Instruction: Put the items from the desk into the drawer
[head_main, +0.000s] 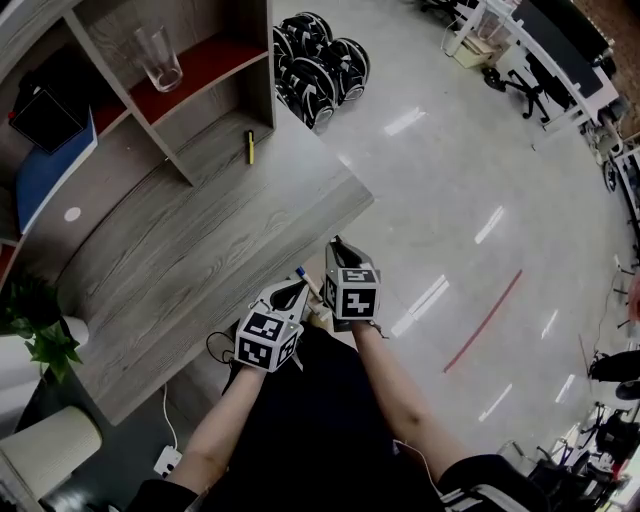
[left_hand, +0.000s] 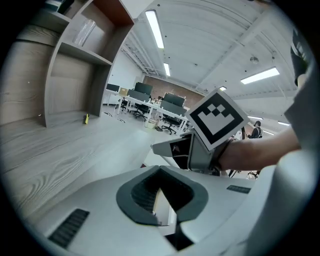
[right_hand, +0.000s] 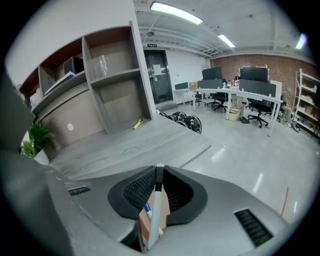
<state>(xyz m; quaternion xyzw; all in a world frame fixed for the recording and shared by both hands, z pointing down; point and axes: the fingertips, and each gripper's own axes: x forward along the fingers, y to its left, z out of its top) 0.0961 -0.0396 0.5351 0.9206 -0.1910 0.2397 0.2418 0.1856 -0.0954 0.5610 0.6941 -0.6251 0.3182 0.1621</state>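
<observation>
My right gripper (right_hand: 158, 172) is shut on a white marker with a black cap (right_hand: 154, 212), which stands between its pads. Below it, through the jaws, I see the brown inside of the open drawer (right_hand: 144, 222) and a blue pen (right_hand: 148, 207) lying in it. In the head view both grippers hang at the desk's front edge, the right gripper (head_main: 337, 250) beside the left gripper (head_main: 289, 296), over the drawer (head_main: 319, 319). My left gripper (left_hand: 160, 173) is shut with nothing in it. A yellow marker (head_main: 250, 147) lies far back on the grey desk (head_main: 190, 260).
Shelves rise at the desk's back; a drinking glass (head_main: 160, 57) stands on one, and a blue and black book or folder (head_main: 45, 150) on another. A potted plant (head_main: 35, 330) is at the desk's left end. Black helmets (head_main: 318, 62) lie on the floor beyond.
</observation>
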